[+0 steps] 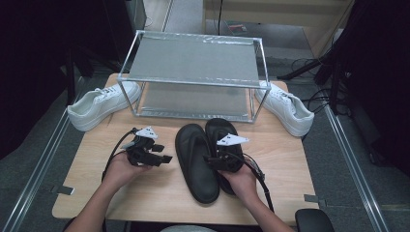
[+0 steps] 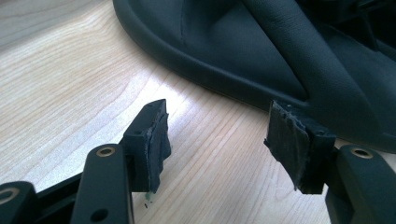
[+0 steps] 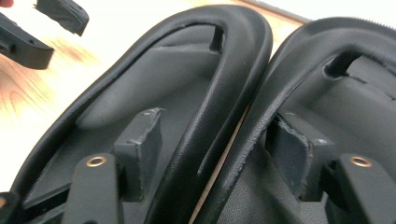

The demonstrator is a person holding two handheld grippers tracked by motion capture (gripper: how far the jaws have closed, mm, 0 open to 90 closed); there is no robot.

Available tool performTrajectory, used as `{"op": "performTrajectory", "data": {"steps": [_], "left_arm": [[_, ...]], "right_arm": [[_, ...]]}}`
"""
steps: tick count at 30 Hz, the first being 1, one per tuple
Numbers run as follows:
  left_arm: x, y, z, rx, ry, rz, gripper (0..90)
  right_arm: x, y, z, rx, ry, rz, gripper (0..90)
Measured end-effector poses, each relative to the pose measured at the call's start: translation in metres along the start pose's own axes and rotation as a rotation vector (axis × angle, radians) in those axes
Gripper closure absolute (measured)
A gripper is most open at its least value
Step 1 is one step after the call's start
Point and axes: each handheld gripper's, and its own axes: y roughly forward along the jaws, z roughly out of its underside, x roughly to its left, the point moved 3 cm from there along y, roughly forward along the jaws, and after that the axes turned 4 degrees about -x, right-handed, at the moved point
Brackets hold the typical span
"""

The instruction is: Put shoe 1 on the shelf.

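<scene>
Straddling both inner rims of the black flip-flops, the right gripper has its jaws spread, one pad inside each sole; they seem just clear of the rubber, though blur hides contact. Closing here could pinch two rims together and drag both. Left of the flip-flops, the left gripper gapes, empty, over the table.

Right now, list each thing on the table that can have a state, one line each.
Left tool: open, holding nothing.
Right tool: open, straddling both slippers' inner rims.
Black rubber slippers: flat, side by side.
Metal two-tier rack: upright, shelves bare.
White sneakers: upright, flanking rack.
</scene>
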Motion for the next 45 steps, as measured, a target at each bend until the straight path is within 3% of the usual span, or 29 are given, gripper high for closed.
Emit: {"op": "performTrajectory", "data": {"steps": [11,24,38,45], "left_arm": [[0.0008,0.0007,0.0003,0.006,-0.005,-0.001,38.0],[0.0017,0.0005,0.0005,0.002,-0.011,-0.002,38.0],[0.0020,-0.0021,-0.0005,-0.014,0.002,-0.019,38.2],[0.0027,-0.0027,-0.0005,-0.022,-0.005,-0.023,37.9]], "right_arm": [[0.0019,0.0042,0.0025,0.007,0.017,0.034,46.9],[0.0029,0.0022,0.0019,0.019,0.038,0.040,53.0],[-0.0007,-0.0016,0.0009,0.046,0.041,0.056,68.0],[-0.0057,-0.0045,-0.0008,0.065,0.065,0.024,74.8]]}}
